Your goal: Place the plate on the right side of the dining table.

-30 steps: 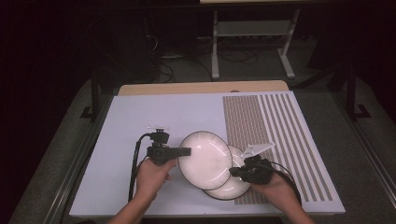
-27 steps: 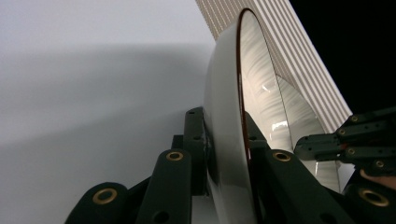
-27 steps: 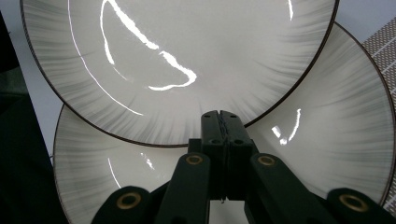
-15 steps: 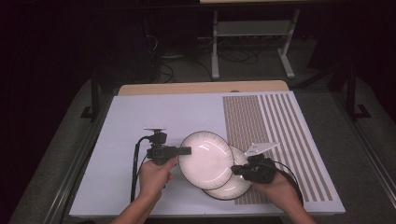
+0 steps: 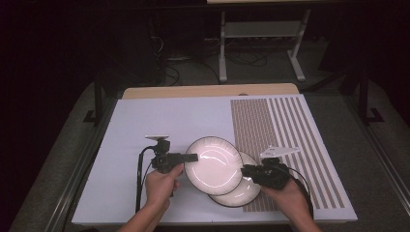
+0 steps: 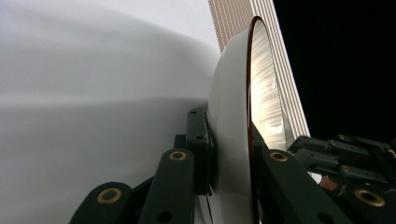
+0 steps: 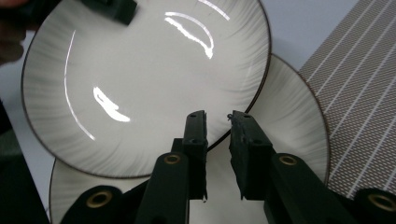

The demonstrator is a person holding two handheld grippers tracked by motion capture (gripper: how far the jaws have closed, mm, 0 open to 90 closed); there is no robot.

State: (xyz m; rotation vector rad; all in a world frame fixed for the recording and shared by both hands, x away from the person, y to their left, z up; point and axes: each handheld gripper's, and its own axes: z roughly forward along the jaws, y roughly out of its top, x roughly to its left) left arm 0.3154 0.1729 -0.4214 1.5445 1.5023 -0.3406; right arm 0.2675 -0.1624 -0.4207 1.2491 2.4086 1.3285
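the upper plate is sitting tilted over the lower plate, overlapping it and covering much of its left part, with its near-right edge reaching out above the lower one. both are pale with a thin dark rim and fine ribbing, and both are lying near the front of the white mat, the lower plate's right side reaching onto the brown striped mat.

the left gripper is biting the upper plate's left rim: in the left gripper view its fingers are pressing together on the rim, one against the underside and the other on the shiny ribbed face, with the plate standing edge-on between them.

the right gripper is sitting at the opposite side, where the two plates overlap. in the right gripper view its fingers are standing a little apart and have just been opening; the upper plate's rim is lying just beyond the tips, and the lower plate is lying beneath and to the right of them. nothing is being pinched between them.

each gripper is being held by a hand, the left hand and the right hand, both coming in from the near edge of the table.
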